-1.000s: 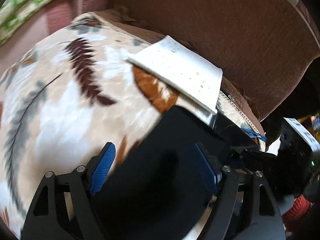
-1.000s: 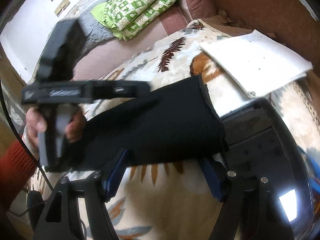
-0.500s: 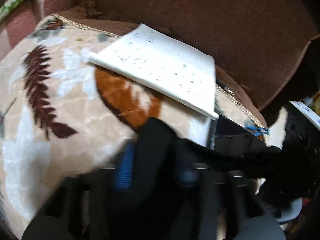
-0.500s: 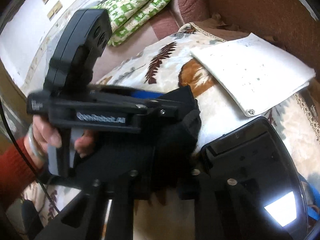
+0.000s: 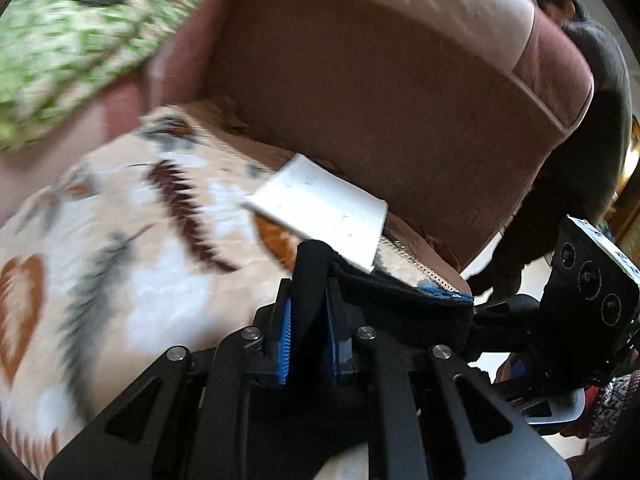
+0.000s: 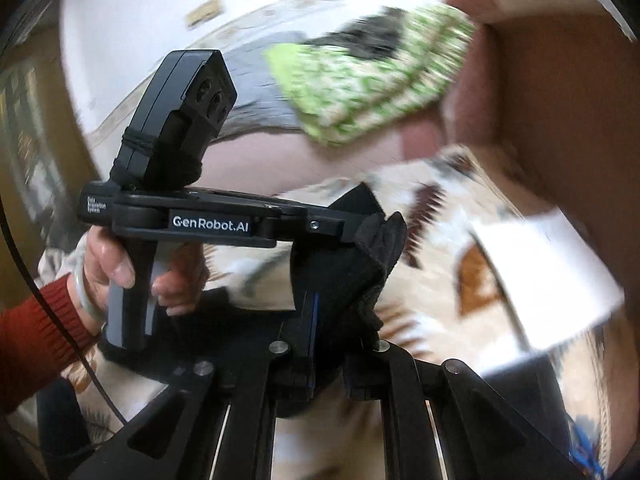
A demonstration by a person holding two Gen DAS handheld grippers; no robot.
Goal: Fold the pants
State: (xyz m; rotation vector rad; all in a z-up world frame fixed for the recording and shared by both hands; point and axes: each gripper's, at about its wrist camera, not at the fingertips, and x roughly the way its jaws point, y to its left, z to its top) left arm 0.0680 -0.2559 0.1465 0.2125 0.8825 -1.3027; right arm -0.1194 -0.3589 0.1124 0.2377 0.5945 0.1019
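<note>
The black pants (image 5: 312,280) are pinched between the blue pads of my left gripper (image 5: 308,332) and lifted off the feather-print blanket (image 5: 132,264). The cloth stretches right to the other gripper's body (image 5: 580,300). In the right wrist view my right gripper (image 6: 328,340) is shut on a bunched edge of the same pants (image 6: 360,256). The left gripper (image 6: 344,224) shows there from the side, held by a hand, its tips clamped on the cloth just above mine.
A white paper booklet (image 5: 320,208) lies on the blanket near the brown sofa back (image 5: 380,92). A green patterned quilt (image 6: 360,80) lies farther along the seat. A person in dark clothes (image 5: 592,100) stands behind the sofa arm.
Both grippers have shut on the pants and lifted them off the blanket. The two grippers have come close together and both views have tilted upward.
</note>
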